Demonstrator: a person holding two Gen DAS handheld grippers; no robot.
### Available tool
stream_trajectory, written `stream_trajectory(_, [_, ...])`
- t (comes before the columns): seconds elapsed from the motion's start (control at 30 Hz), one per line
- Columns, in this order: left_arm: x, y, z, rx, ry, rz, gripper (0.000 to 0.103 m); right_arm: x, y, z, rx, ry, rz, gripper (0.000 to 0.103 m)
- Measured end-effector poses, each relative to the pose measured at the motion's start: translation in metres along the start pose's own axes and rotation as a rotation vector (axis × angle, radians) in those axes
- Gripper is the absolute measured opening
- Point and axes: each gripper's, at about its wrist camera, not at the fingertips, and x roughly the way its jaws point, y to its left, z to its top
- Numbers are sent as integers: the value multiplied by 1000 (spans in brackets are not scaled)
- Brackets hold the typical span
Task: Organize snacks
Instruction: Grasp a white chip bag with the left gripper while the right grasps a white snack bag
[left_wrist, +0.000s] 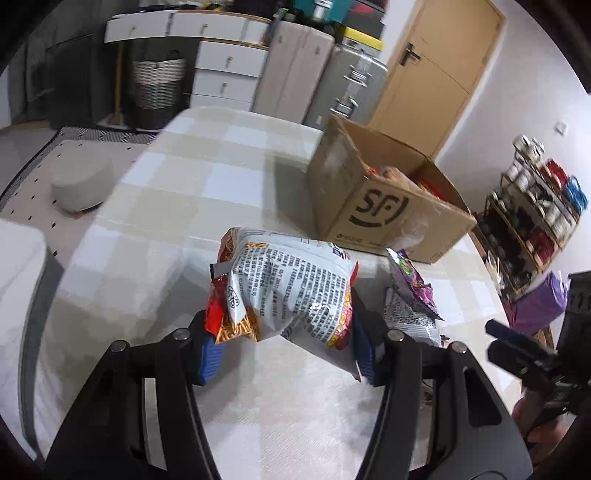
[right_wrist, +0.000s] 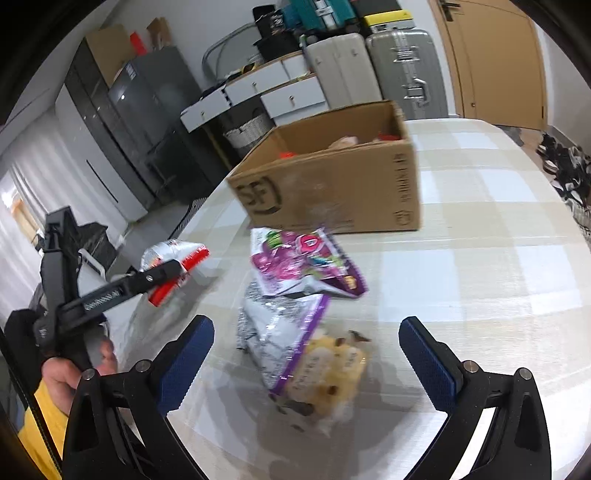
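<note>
My left gripper (left_wrist: 284, 332) is shut on a white and red snack bag (left_wrist: 291, 291) and holds it above the table; it also shows in the right wrist view (right_wrist: 173, 264). An open cardboard box (left_wrist: 384, 199) with snacks inside stands on the table beyond it, also in the right wrist view (right_wrist: 332, 177). My right gripper (right_wrist: 306, 339) is open and empty above a purple snack bag (right_wrist: 303, 262) and a second purple-edged bag with yellow print (right_wrist: 295, 350), both lying on the table.
The table (right_wrist: 480, 295) has a beige checked cloth. Suitcases (right_wrist: 402, 70), white drawers (left_wrist: 229, 70) and a wooden door (left_wrist: 436, 74) stand behind. A shelf with jars (left_wrist: 532, 206) is at the right. A sofa edge (left_wrist: 18, 277) is at the left.
</note>
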Motion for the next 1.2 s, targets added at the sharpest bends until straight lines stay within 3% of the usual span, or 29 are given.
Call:
stream_trajectory(0.2, [-33, 25, -1, -16, -54, 19, 55, 32, 26, 3, -18, 67, -25, 102])
stream_trajectory(0.4, [-43, 53, -4, -42, -42, 37, 55, 57, 30, 9, 45, 107, -52, 102])
stream_trajectory(0.53, [-53, 67, -7, -61, -48, 56, 55, 74, 40, 10, 10, 127, -109, 100])
stream_trajectory(0.63, [-53, 67, -6, -39, -56, 85, 56, 86, 49, 7, -7, 158, -133, 93])
stream_trajectory(0.73, [-51, 65, -6, -32, -48, 84, 56, 94, 58, 6, -51, 164, -167, 76])
stream_trajectory(0.87, [-49, 62, -6, -28, -40, 72, 56, 100, 65, 3, -88, 165, -179, 71])
stream_trajectory(1.03, [-45, 62, -5, -37, -32, 70, 56, 102, 70, -1, -70, 185, -138, 52])
stream_trajectory(1.2, [-42, 65, -4, -59, -27, 69, 56, 87, 64, -1, -41, 157, -76, 51])
